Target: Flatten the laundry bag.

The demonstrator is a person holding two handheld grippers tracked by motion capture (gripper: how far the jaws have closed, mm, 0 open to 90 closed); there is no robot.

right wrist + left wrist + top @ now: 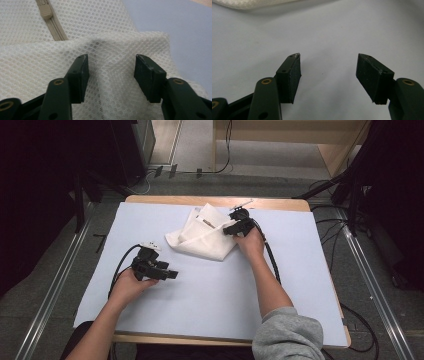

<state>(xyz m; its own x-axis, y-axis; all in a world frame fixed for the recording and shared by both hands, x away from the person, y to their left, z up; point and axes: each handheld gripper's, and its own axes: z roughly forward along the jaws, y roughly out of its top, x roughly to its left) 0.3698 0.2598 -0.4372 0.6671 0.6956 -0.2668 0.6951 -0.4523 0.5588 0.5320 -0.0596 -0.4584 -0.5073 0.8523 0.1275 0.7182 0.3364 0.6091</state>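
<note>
A white mesh bag (202, 236) lies crumpled at the far middle of the table, its beige zipper (51, 21) facing up. My right gripper (234, 228) is at the bag's right edge. Its jaws stand open on either side of a raised fold of mesh (111, 65) without clamping it. My left gripper (167, 272) hovers low over the bare pale sheet (324, 35) at the near left, jaws wide open and empty. An edge of the bag (252, 3) shows at the top of the left gripper view.
A pale blue-white sheet (210, 290) covers the wooden table (210, 200). Black cables (272, 260) trail from both grippers toward the person. Dark equipment stands and floor cables surround the table on the left and right.
</note>
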